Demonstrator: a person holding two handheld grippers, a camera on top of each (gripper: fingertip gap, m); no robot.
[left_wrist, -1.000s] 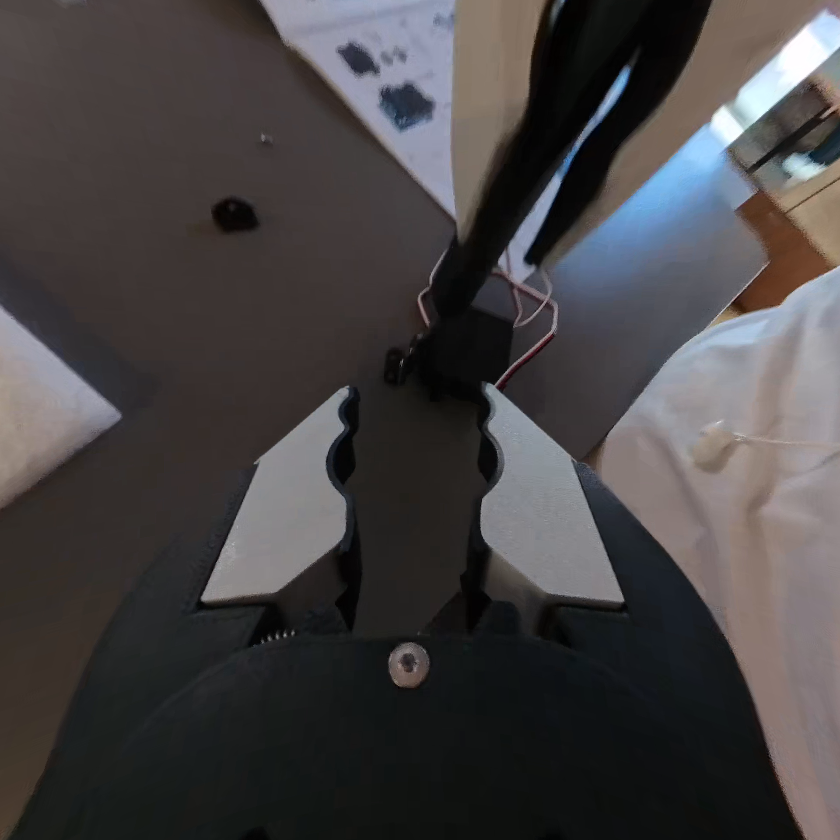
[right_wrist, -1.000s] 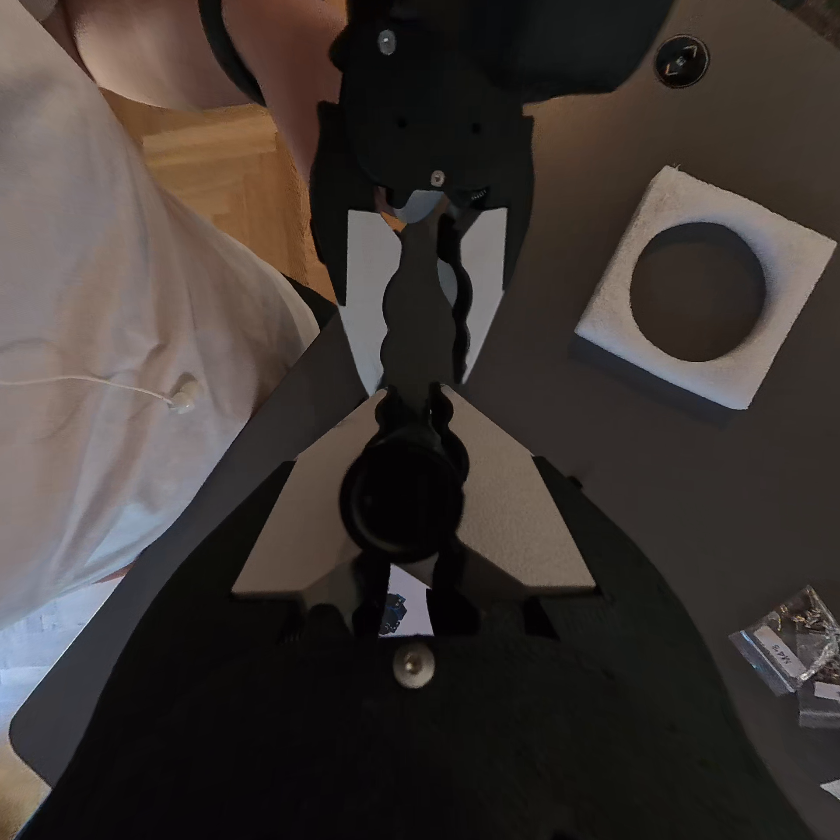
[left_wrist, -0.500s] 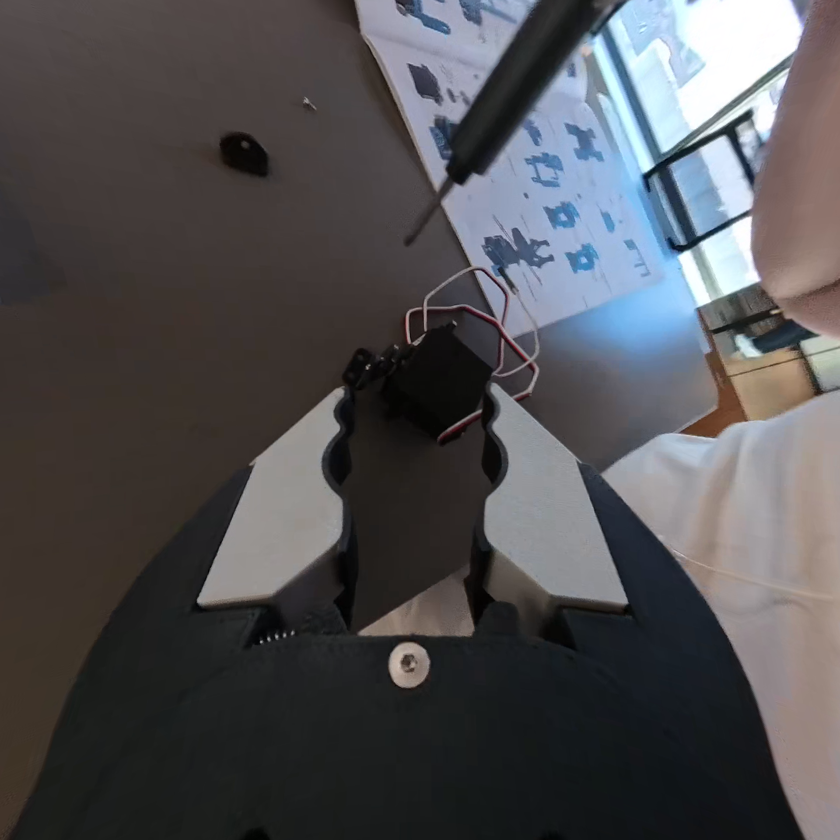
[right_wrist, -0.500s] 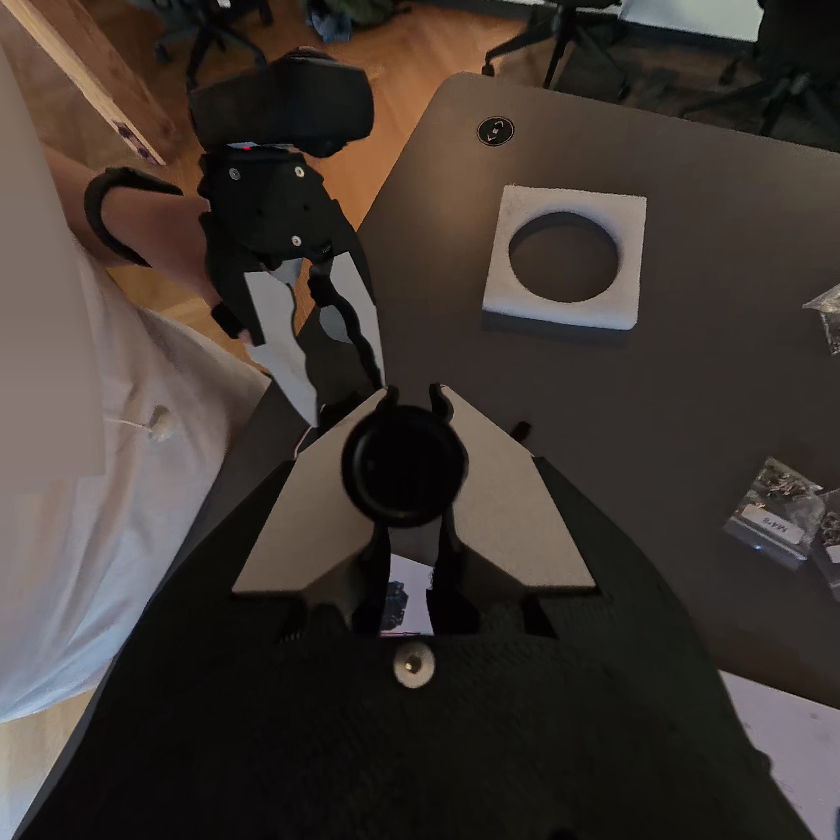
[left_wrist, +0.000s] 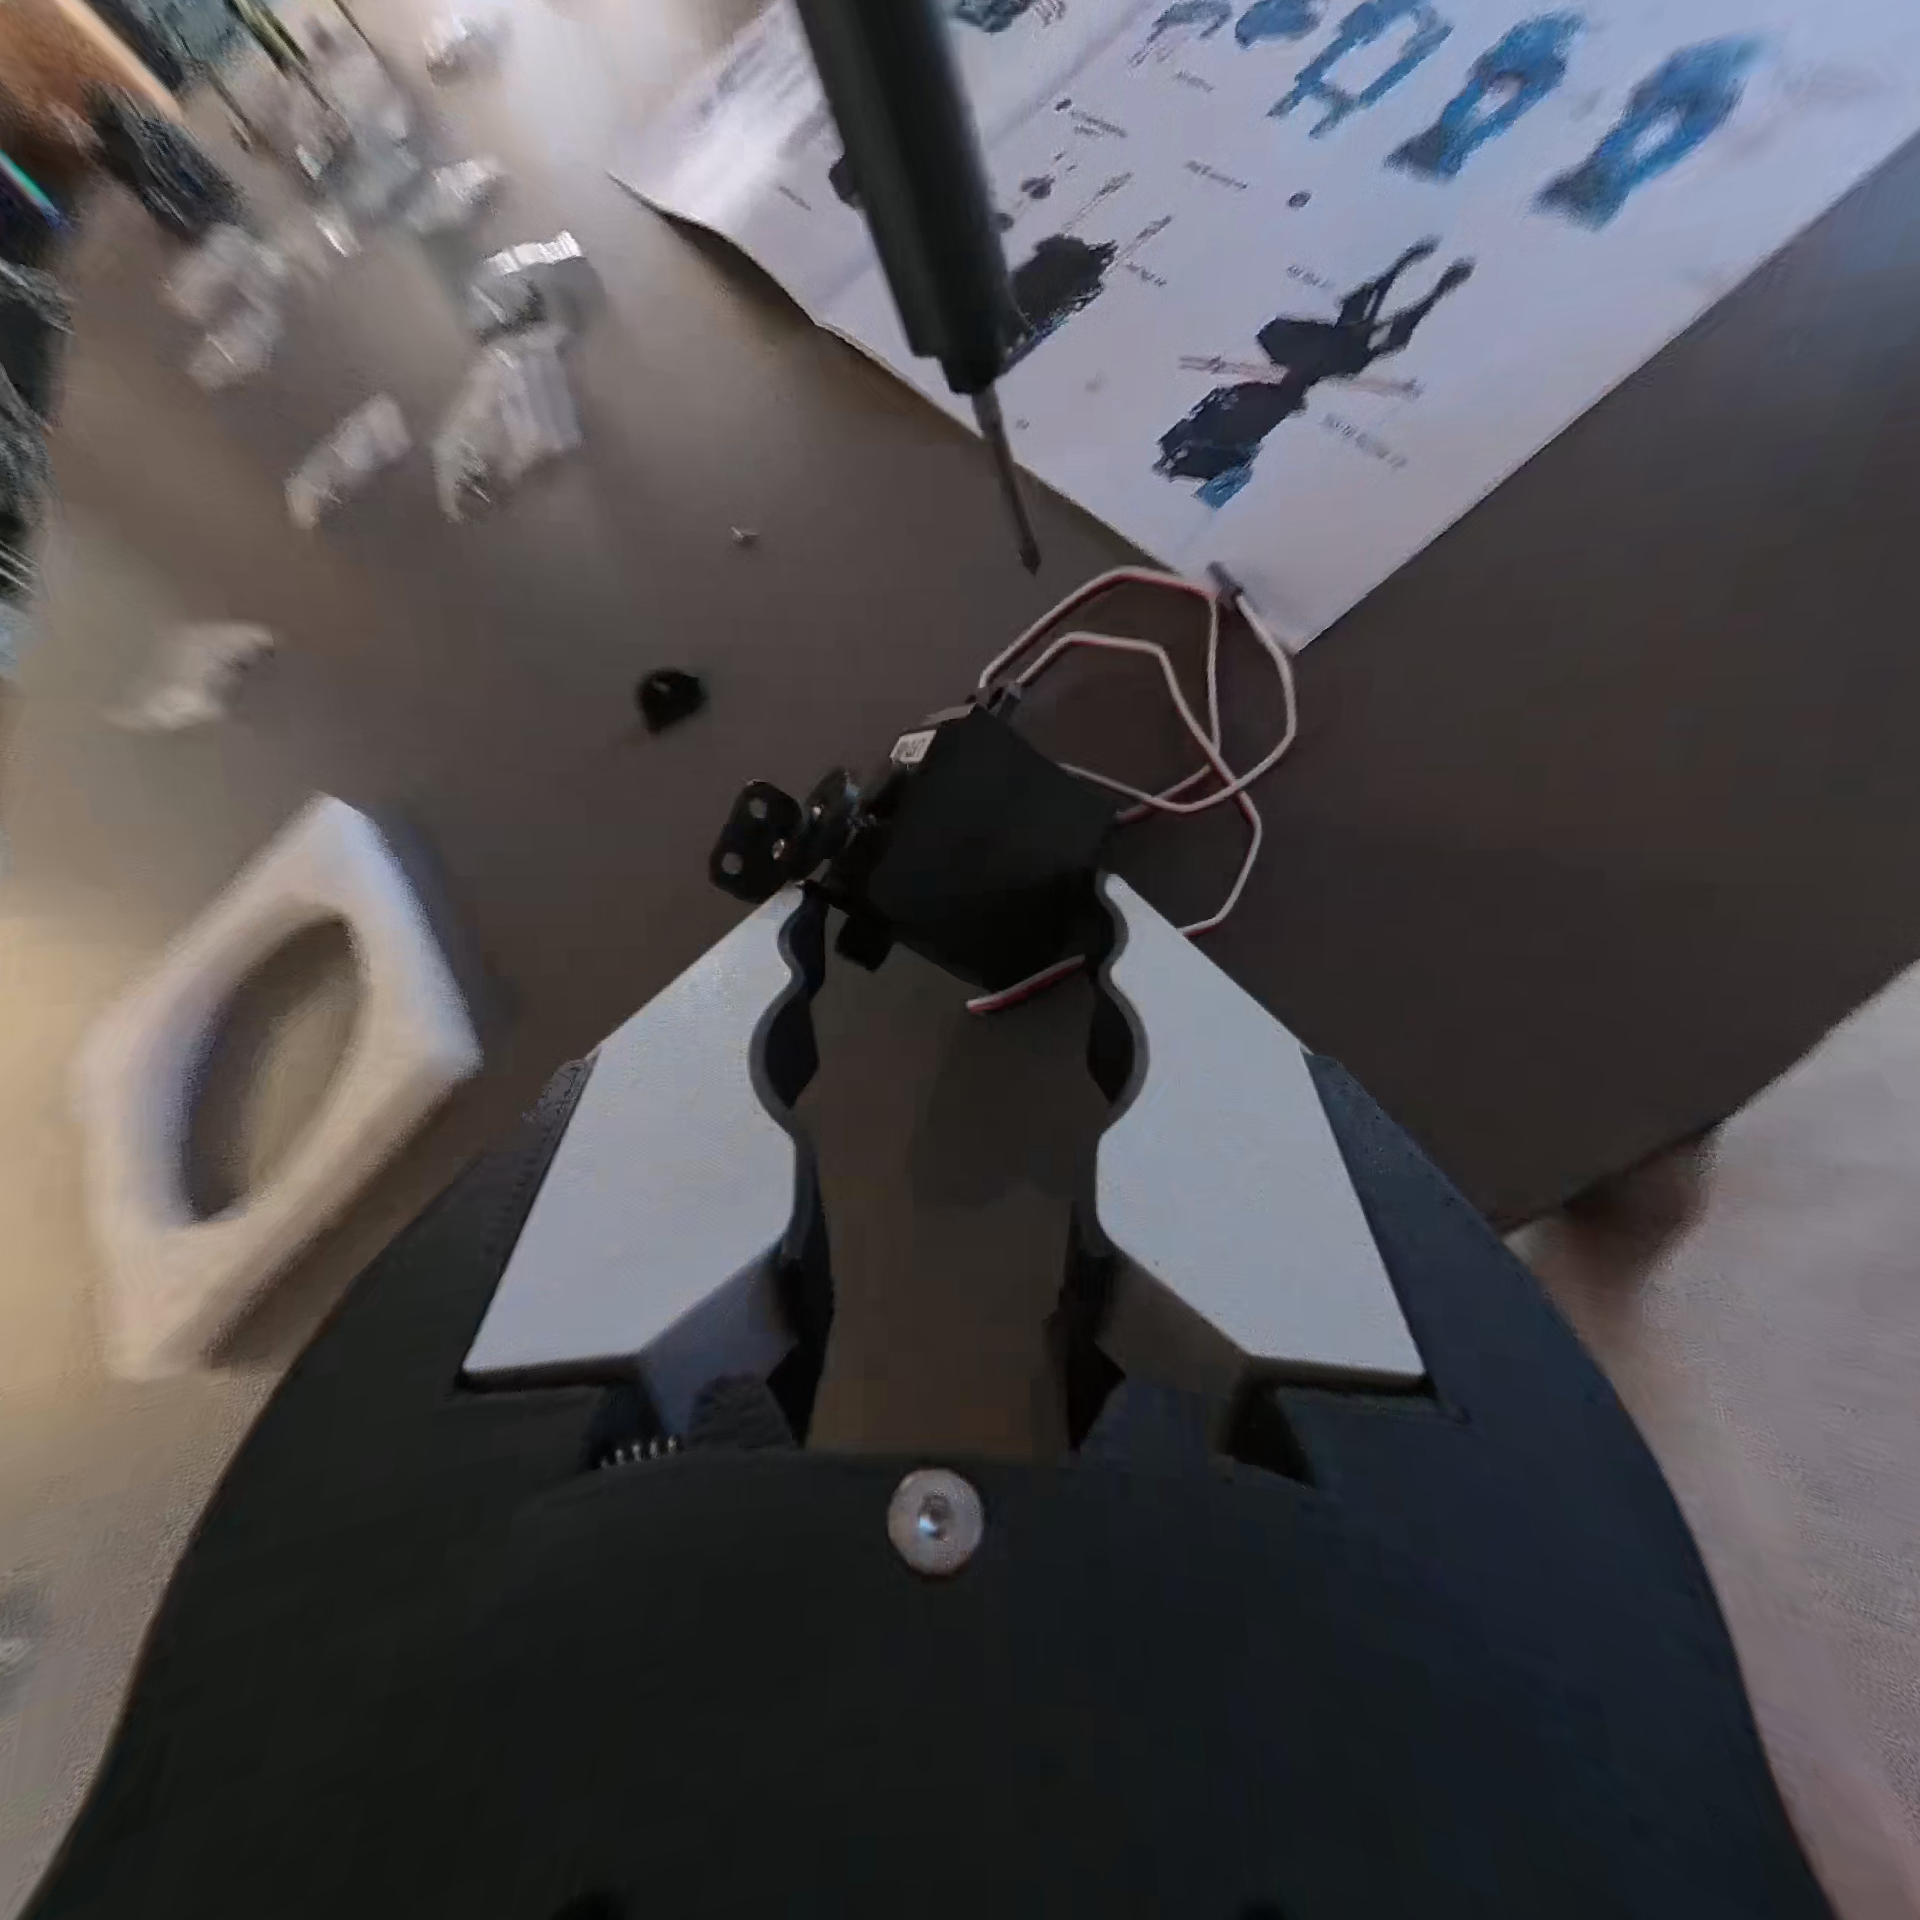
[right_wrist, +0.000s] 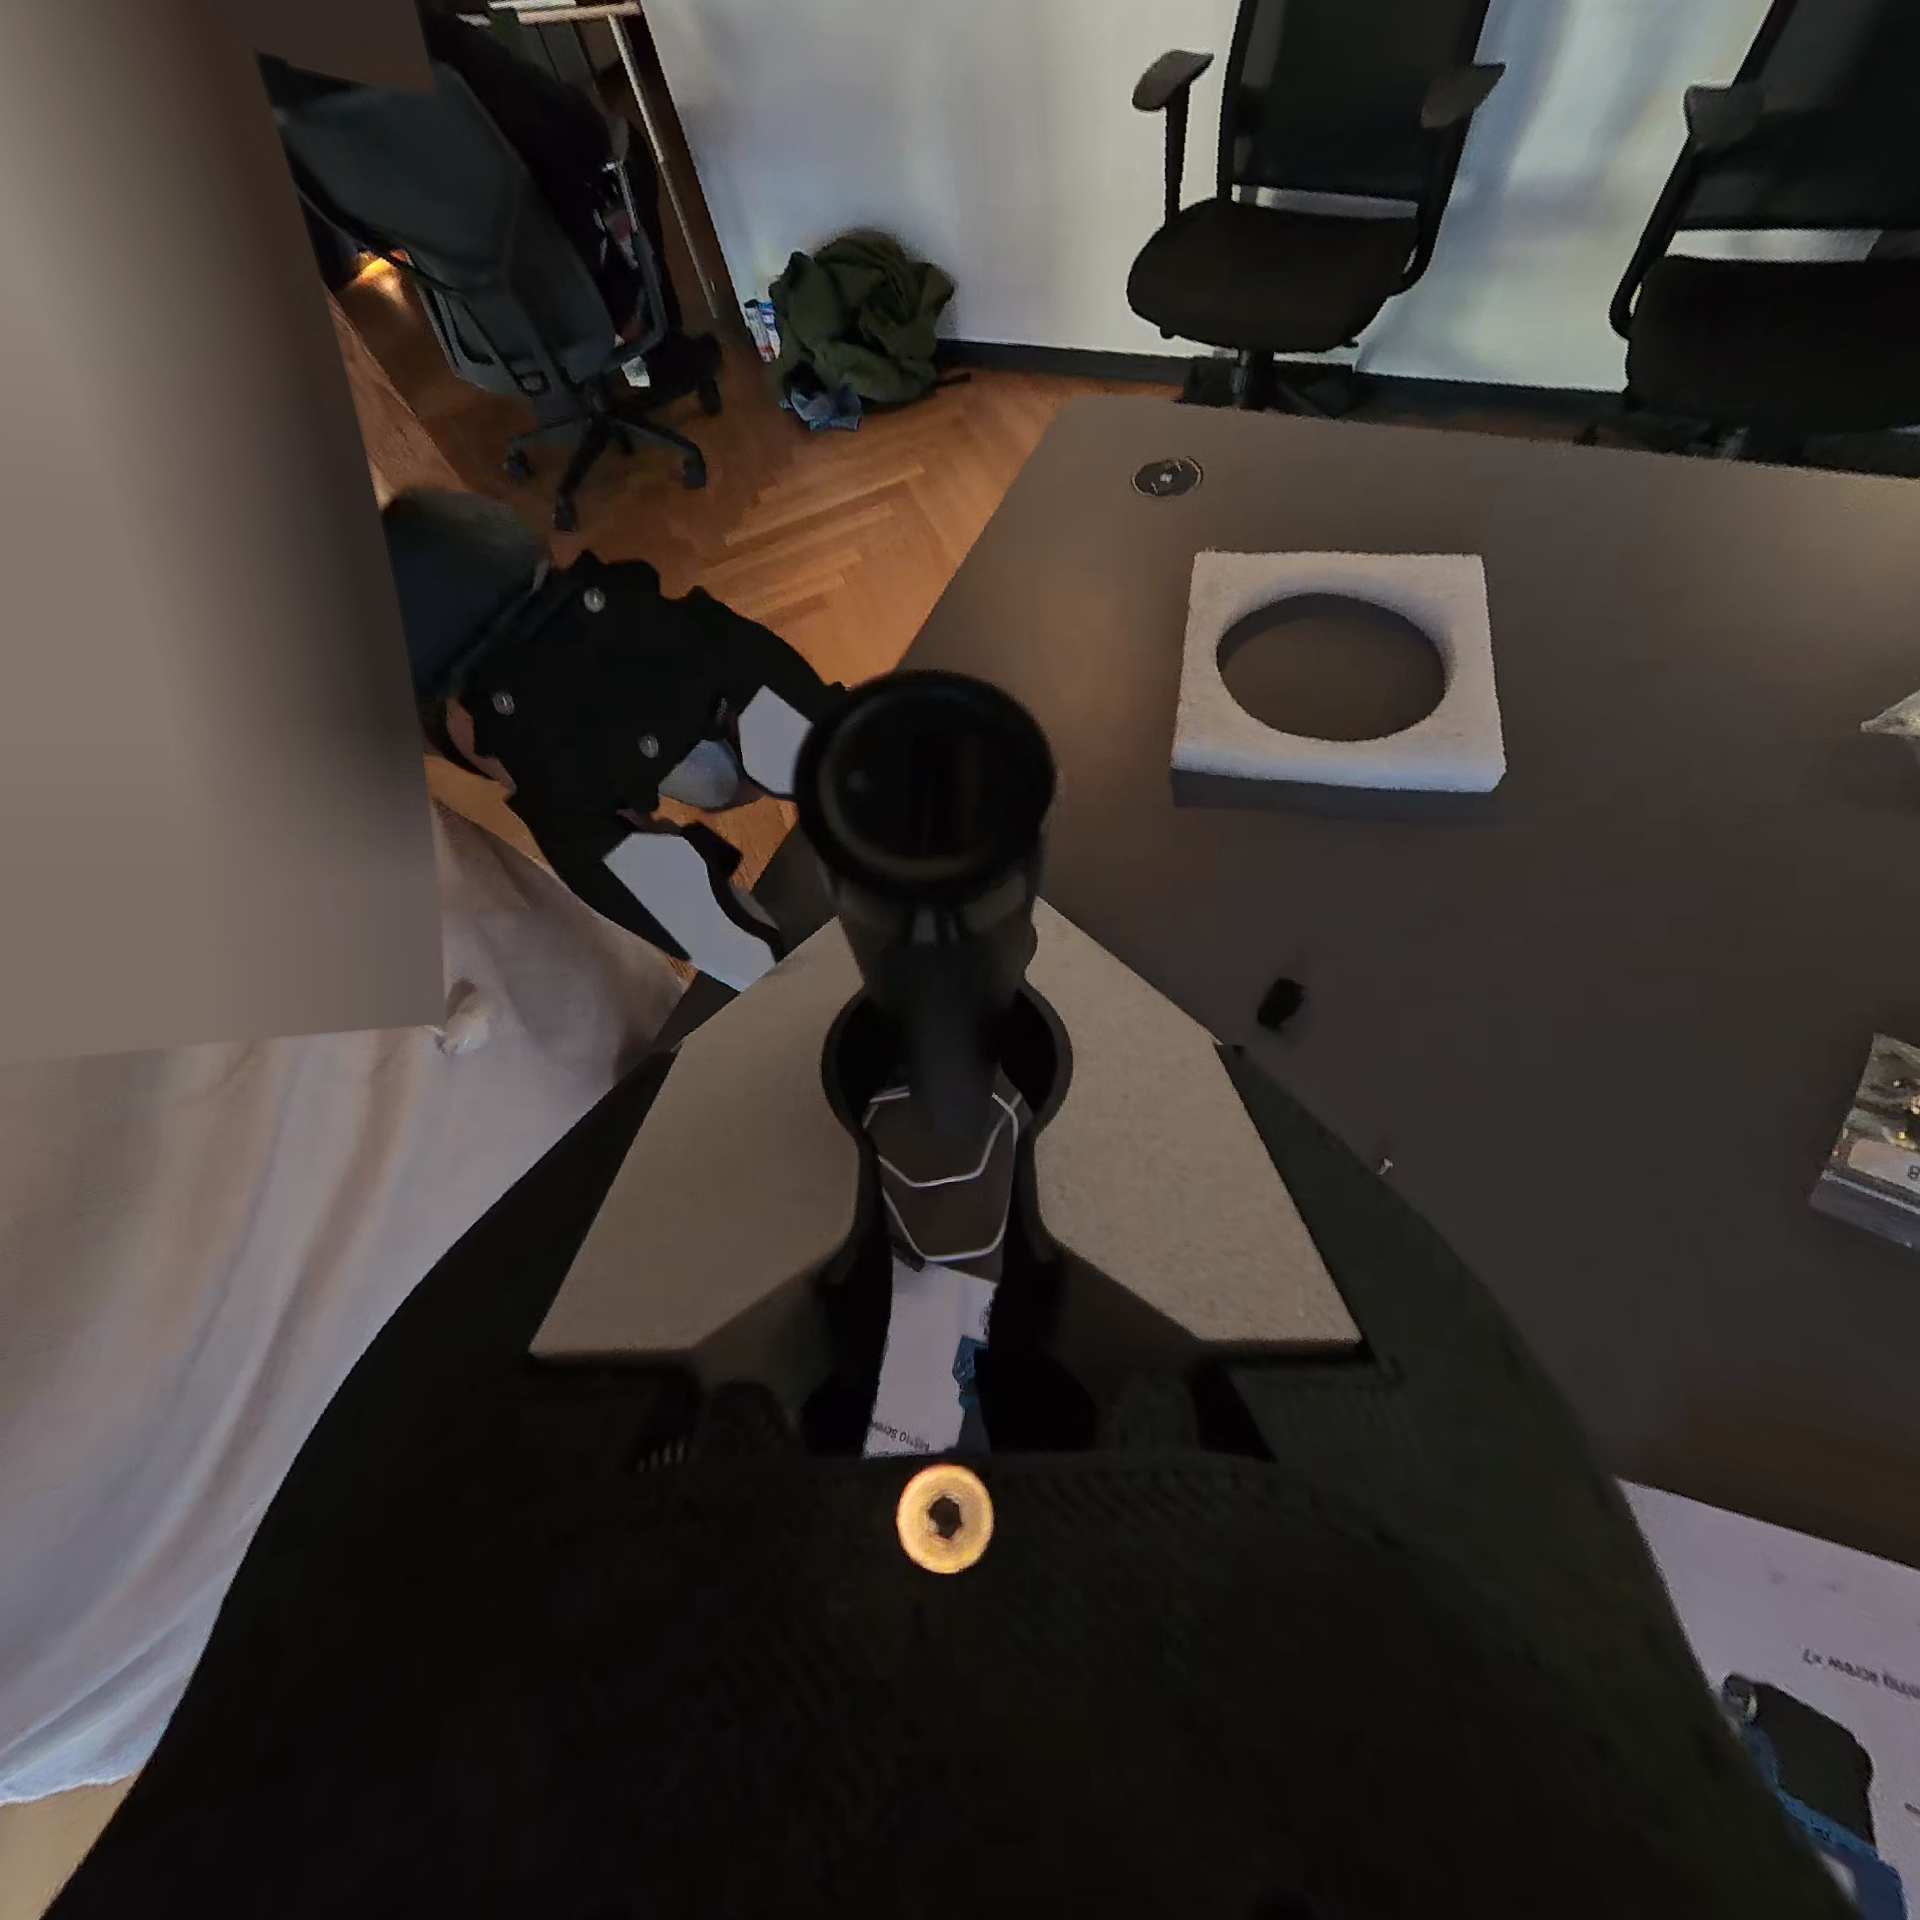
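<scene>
Dim indoor daylight from the far wall, strong motion blur across the left wrist view's left side, fisheye bending at edges, right wrist view sharper, foreground dark.

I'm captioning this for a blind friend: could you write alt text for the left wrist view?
The left gripper grips a small black servo motor with looping white and red wires above a dark table. A screwdriver points down at it, in front of a printed instruction sheet; a white foam block lies left.
</scene>
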